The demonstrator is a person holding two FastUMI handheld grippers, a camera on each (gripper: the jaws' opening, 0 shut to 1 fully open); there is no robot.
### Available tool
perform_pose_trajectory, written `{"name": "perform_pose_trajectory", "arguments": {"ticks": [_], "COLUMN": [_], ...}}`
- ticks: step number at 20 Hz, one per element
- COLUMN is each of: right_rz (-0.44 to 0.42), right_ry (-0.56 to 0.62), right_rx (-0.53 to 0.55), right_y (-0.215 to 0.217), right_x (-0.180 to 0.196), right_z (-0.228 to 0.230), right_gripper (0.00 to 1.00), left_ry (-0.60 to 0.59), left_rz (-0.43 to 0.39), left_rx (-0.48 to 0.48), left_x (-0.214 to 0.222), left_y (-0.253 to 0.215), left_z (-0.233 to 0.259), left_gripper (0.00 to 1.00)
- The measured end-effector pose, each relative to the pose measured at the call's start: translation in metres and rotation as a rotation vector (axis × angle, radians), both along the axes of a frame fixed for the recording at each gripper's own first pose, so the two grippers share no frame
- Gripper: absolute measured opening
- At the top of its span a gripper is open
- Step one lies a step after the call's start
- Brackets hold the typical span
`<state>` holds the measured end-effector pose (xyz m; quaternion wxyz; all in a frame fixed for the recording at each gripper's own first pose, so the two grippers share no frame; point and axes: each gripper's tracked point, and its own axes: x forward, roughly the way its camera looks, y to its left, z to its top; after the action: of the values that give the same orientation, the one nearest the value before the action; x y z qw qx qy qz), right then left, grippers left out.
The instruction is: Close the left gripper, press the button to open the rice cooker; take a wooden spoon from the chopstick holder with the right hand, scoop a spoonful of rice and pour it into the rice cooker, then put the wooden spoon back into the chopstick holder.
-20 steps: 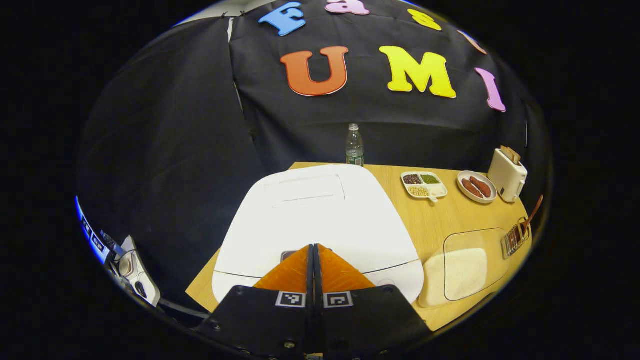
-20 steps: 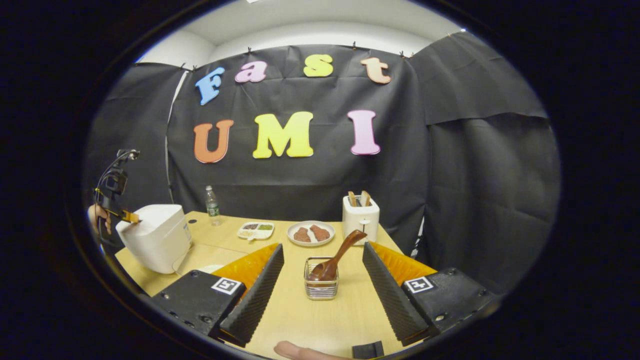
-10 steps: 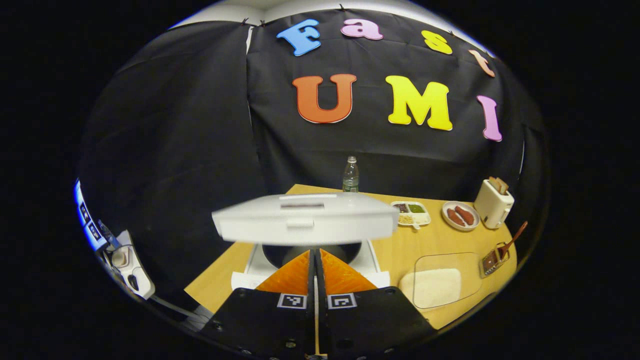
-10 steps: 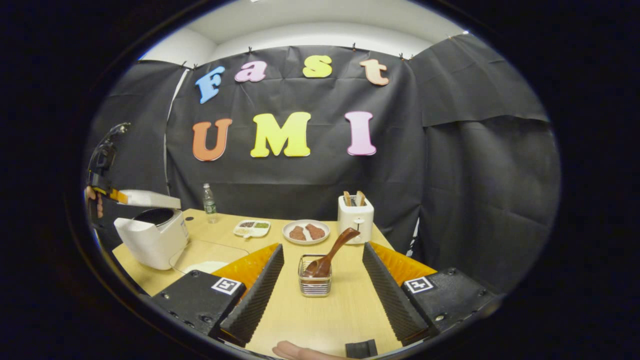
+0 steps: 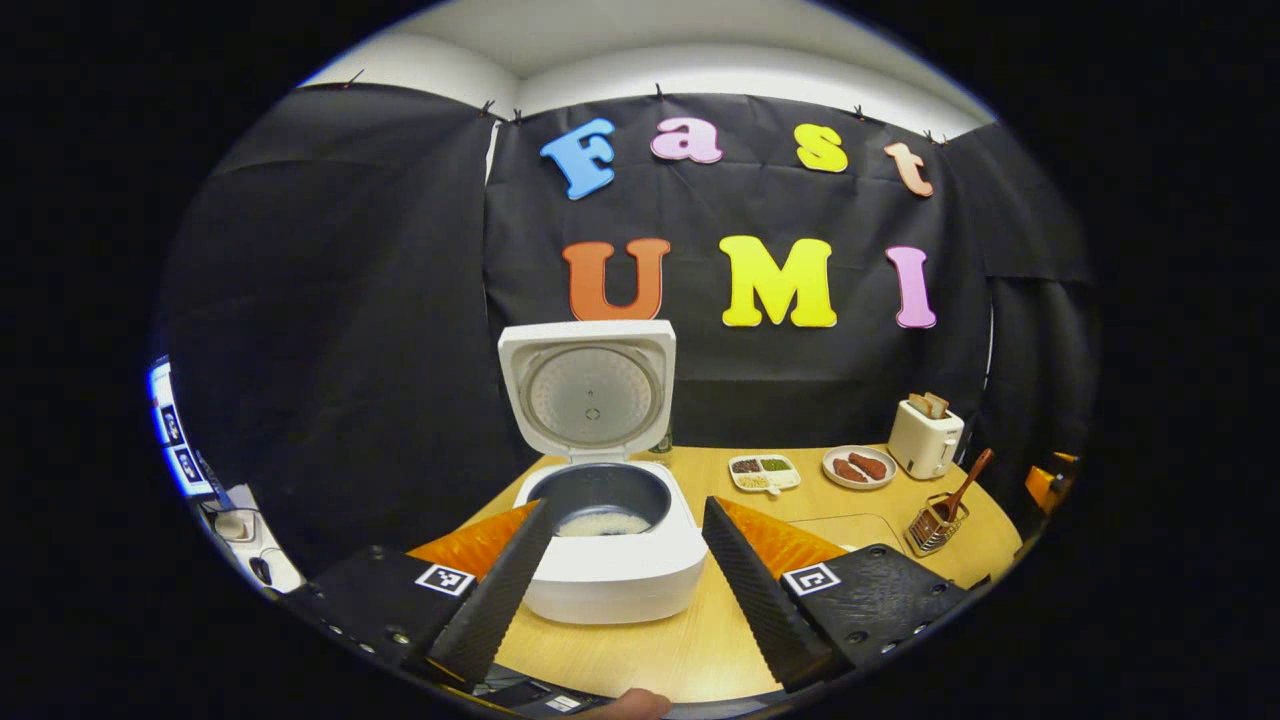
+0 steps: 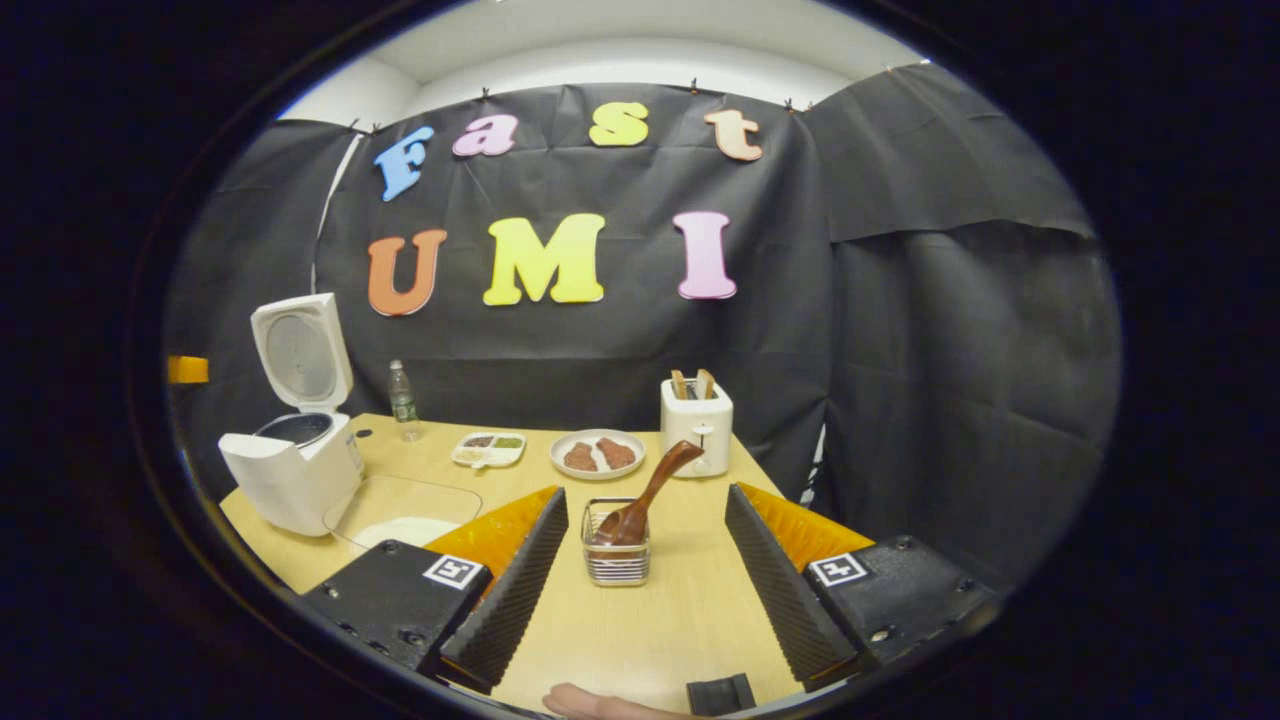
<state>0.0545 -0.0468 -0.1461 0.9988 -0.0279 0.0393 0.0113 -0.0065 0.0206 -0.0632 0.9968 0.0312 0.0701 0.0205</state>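
The rice cooker is standing open, lid upright, on the tabletop between the left hand-held gripper's spread fingers. The right hand-held gripper, also spread, is facing the wooden spoon leaning in the chopstick holder.

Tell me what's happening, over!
Both grippers open, left, right. Rice cooker lid up. Wooden spoon in holder, between right fingers, untouched. Nothing blocking.

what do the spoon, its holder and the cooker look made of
Spoon: looks like wood, reddish-brown with a smooth, slightly glossy surface. Holder: seems metal wire, silvery bars you can see through. Cooker: probably plastic shell, plain glossy white; its inner pot looks like dark coated metal.
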Motion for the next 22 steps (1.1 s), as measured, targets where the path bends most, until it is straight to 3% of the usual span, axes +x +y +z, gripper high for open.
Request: {"name": "perform_pose_trajectory", "arguments": {"ticks": [6,9,16,22], "right_rz": [-0.071,-0.047,-0.065,-0.060], "right_ry": [-0.033,-0.051,-0.004,0.083], "right_rx": [-0.013,0.021,0.063,0.091], "right_y": [-0.013,-0.006,-0.007,0.000], "right_x": [0.023,0.044,0.121,0.181], "right_z": [-0.009,-0.016,-0.050,-0.081], "right_gripper": [0.99,1.00,0.99,1.00], "left_ry": [-0.101,-0.117,-0.180,-0.207], "left_rz": [-0.077,-0.106,-0.125,-0.126], "left_rx": [-0.055,-0.073,-0.049,-0.039], "left_x": [-0.056,-0.080,-0.119,-0.125], "left_y": [-0.015,-0.023,-0.028,-0.024], "left_z": [0.013,0.005,0.009,0.005], "left_gripper": [0.96,0.96,0.95,0.95]}}
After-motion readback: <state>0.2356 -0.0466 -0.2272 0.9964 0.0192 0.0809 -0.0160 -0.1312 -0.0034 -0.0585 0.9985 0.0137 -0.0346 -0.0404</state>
